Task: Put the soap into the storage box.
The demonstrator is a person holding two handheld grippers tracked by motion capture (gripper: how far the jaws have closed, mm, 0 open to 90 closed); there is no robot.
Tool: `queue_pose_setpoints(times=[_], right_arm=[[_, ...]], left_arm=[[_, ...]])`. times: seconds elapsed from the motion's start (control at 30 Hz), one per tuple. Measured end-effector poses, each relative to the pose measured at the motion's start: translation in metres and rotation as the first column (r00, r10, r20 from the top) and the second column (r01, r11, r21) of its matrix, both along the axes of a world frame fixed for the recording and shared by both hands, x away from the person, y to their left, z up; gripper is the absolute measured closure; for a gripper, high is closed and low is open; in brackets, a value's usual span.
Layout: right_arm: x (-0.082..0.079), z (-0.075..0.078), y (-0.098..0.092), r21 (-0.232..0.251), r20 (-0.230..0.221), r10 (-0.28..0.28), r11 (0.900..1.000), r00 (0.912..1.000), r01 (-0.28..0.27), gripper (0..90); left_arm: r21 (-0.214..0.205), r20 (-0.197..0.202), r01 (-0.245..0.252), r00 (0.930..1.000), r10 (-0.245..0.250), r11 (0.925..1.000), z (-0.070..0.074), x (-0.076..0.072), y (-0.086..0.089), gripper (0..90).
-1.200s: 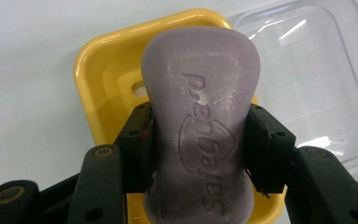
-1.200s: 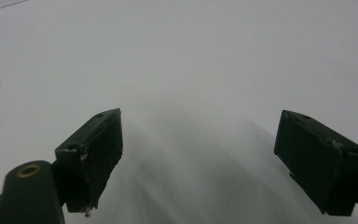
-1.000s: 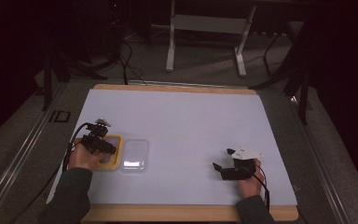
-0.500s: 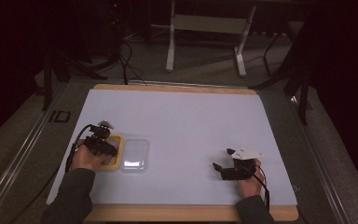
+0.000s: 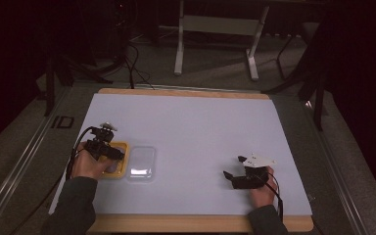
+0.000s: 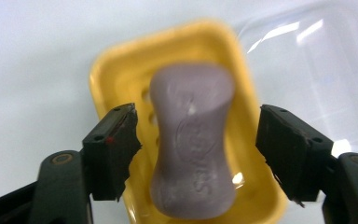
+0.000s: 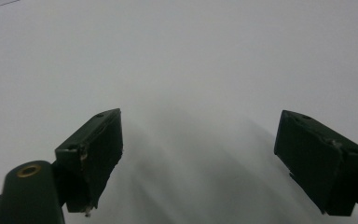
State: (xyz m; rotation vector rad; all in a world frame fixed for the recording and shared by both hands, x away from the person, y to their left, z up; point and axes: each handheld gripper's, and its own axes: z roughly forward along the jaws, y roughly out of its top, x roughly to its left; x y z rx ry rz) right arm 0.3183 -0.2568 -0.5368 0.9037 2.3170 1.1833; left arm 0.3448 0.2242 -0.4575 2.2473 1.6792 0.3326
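Left gripper (image 6: 196,154): its jaws have just been opening and now stand apart, with a gap on each side of the soap, so neither pad presses on it. In the high view this gripper (image 5: 108,149) hangs over the yellow dish at the left of the mat.

Soap bar (image 6: 192,140): a pale purple, waisted bar lying between the left fingers, free of both. Its far end reaches past the fingertips; its near end comes down toward the bottom of the left gripper view.

Writing on the soap: an oval stamp with raised letters is pressed into the top face, but it is too blurred to read.

Yellow soap dish (image 6: 116,79): an oblong tray with rounded corners and drain holes in its floor, lying under the soap and beneath both left fingers. Its far rim lies beyond the fingertips.

Clear lid (image 6: 307,60): a see-through plastic cover just beyond and to the outside of the right-hand finger in the left gripper view, just beside the dish. In the high view the lid (image 5: 141,161) lies next to the dish on its inner side.

Right gripper (image 7: 198,158): jaws wide apart, nothing between them but bare mat. In the high view it (image 5: 235,177) rests low at the right, well apart from the dish.

White mat (image 5: 200,127): plain, no print to be seen.
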Motion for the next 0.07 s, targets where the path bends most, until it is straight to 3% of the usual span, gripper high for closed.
queue_pose_setpoints(times=[0.07], right_arm=[[0.0001, 0.0, 0.0001, -0.002, -0.001, 0.0, 1.0, 1.0, 0.0, 14.9]], left_arm=[[-0.017, 0.058, 0.04, 0.9975, -0.039, 0.9991, 0.0102, -0.0058, -0.006, 30.8]])
